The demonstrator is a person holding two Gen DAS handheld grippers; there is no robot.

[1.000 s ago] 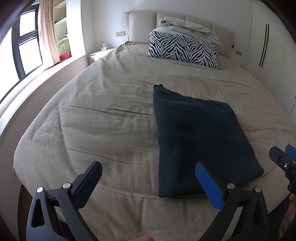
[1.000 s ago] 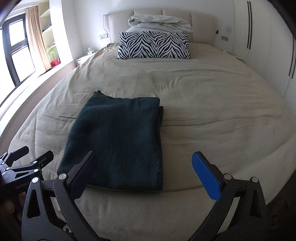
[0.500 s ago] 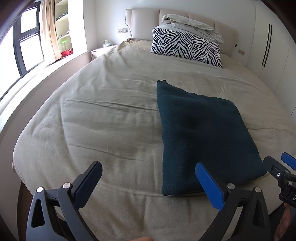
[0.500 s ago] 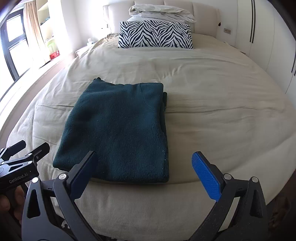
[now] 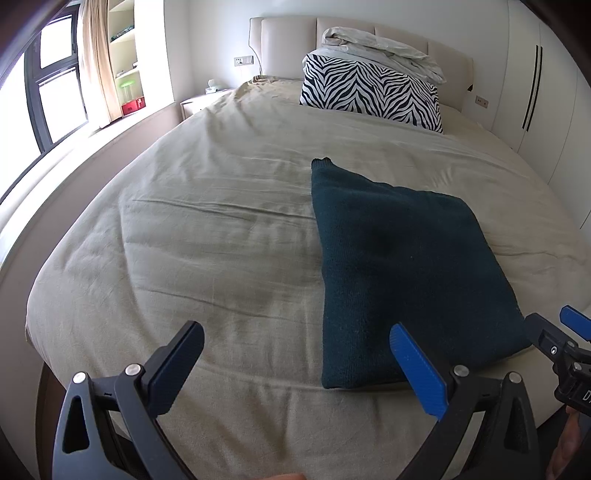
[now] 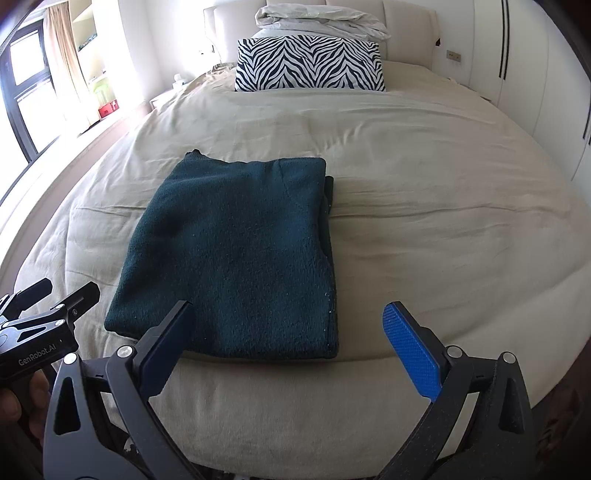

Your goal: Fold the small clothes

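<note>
Both my tools hang wide open and empty above the near edge of the bed (image 5: 221, 221): the left gripper (image 5: 295, 363) and the right gripper (image 6: 288, 341). The folded dark green garment (image 6: 236, 258) lies flat just ahead, before the right gripper's left finger (image 6: 166, 347) and ahead-right of the left gripper.

Bed's (image 6: 443, 206) foot below frame edge

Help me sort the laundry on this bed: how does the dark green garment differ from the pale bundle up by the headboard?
The dark green garment is folded into a flat rectangle; the pale bundle is a loose, rumpled heap. The garment lies straight on the bed cover near the foot; the bundle sits on the zebra pillow. Neither gripper touches either.
</note>
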